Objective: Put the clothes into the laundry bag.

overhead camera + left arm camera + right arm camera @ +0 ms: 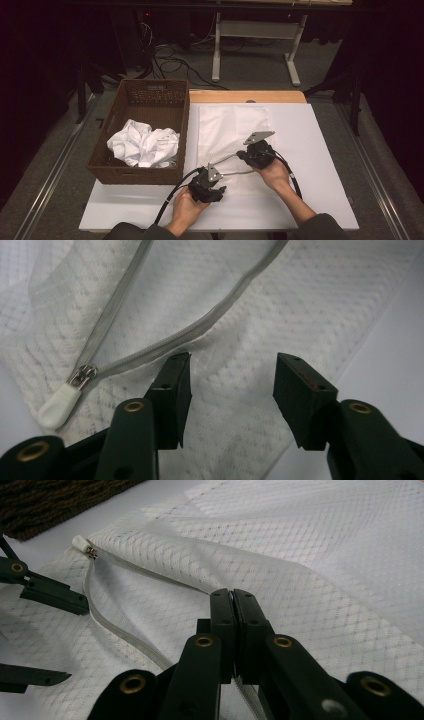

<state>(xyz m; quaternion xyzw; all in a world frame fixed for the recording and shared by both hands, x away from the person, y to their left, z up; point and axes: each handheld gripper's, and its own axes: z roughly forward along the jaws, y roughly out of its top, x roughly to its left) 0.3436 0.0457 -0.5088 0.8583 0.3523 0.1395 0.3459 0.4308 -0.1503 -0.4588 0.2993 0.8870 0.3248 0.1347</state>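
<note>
A white mesh bag (232,125) lies flat on the white table top (320,150), its grey zipper (200,325) open in a long loop. The white zipper pull (57,402) sits at the end nearest my left gripper (232,365), also seen as the pull (82,544) in the right gripper view. My left gripper's jaws stand apart over the bag's mesh just below the zipper, pads pressing on nothing. My right gripper (232,594) is shut on the upper zipper edge of the bag and holds it a little off the table. In the high view the left gripper (216,176) and right gripper (241,156) are close together.
A brown wicker basket (135,100) stands at the table's left with crumpled white cloth (142,142) in it. Its wall (50,505) shows beyond the bag. Black cables trail from both grippers. A table frame and cables stand on the floor behind.
</note>
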